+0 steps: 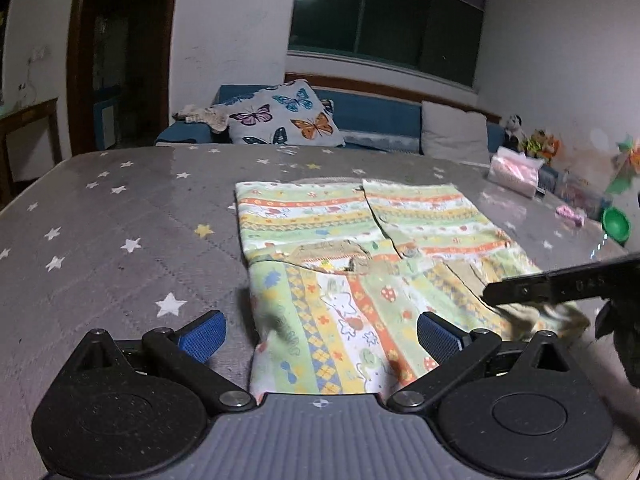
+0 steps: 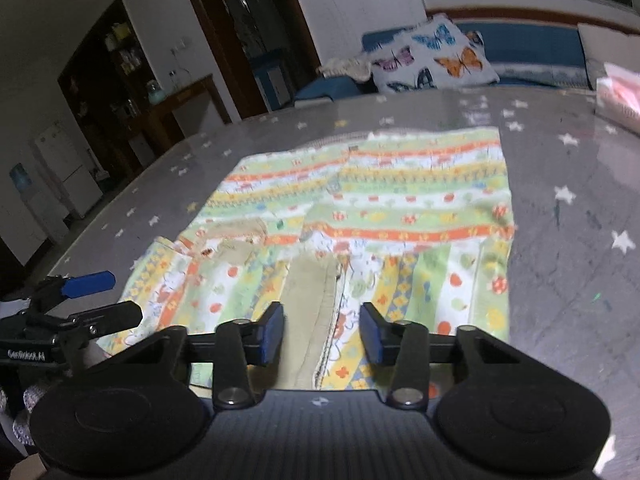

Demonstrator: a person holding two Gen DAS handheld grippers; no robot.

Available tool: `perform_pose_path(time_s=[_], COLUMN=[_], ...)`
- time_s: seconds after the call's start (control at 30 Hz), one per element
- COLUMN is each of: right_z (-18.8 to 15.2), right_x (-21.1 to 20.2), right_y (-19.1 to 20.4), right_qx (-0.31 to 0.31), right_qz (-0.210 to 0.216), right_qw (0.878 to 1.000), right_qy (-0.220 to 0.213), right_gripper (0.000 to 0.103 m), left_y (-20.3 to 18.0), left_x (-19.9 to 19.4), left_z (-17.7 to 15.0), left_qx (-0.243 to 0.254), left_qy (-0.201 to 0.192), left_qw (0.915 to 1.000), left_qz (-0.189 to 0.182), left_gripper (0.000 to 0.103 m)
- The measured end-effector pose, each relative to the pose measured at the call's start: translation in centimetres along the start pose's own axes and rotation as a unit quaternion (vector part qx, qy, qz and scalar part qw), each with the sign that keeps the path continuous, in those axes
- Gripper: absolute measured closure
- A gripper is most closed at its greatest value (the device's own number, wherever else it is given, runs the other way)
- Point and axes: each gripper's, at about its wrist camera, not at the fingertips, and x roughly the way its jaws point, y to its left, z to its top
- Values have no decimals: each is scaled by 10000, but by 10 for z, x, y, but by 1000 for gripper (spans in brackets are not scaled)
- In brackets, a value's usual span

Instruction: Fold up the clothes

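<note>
A striped garment point(image 1: 352, 256) in green, yellow, orange and white lies flat on the grey star-print table point(image 1: 120, 232), its sleeves folded in. My left gripper point(image 1: 320, 334) is open, its blue pads astride the garment's near left part. My right gripper point(image 2: 322, 334) is open over the near edge of the garment point(image 2: 380, 208), with a beige cuff band between its pads. In the left wrist view the right gripper's black finger point(image 1: 560, 286) reaches in from the right above the garment's near right corner. In the right wrist view the left gripper point(image 2: 76, 300) shows at the left edge.
A pink packet point(image 1: 516, 172), a green bowl point(image 1: 616, 222) and small toys stand along the table's right side. Behind the table is a blue sofa point(image 1: 372, 116) with a butterfly cushion point(image 1: 280, 116) and a plain cushion.
</note>
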Motion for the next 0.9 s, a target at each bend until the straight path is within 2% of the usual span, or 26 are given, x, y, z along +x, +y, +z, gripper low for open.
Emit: perform_pose_path(time_s=[0.07,0.23,0.57,0.6,0.63,0.73,0.9], right_z=[0,0,-1,0,0,2,14], right_x=[1,2,7,7,8,1,-29], right_y=[2,6,-2,-1,1,7,23], right_qx=[-17,-80,300,263,226,52,-284], right_qz=[19,-115,-56,-51,-45,-92,-218], right_qw=[10000,9999,9995,9996,9997,9998,9970], right_qy=[24,17,-20,-14,-9,-149,-686], right_gripper=[77,90,83,86,95,97,97], left_y=[-3,-9,-6,-6,-5,-3,2], left_x=[2,6,11,12,13,14,14], left_z=[-1,-1,3,4,4,5,7], left_qx=[80,173,144,150,148,131,80], left_qy=[37,54,87,98,103,105,97], left_qw=[10000,9998,9998,9998,9997,9997,9996], left_qz=[16,8,107,120,133,172,238], left_gripper=[0,0,0,0,0,0,0])
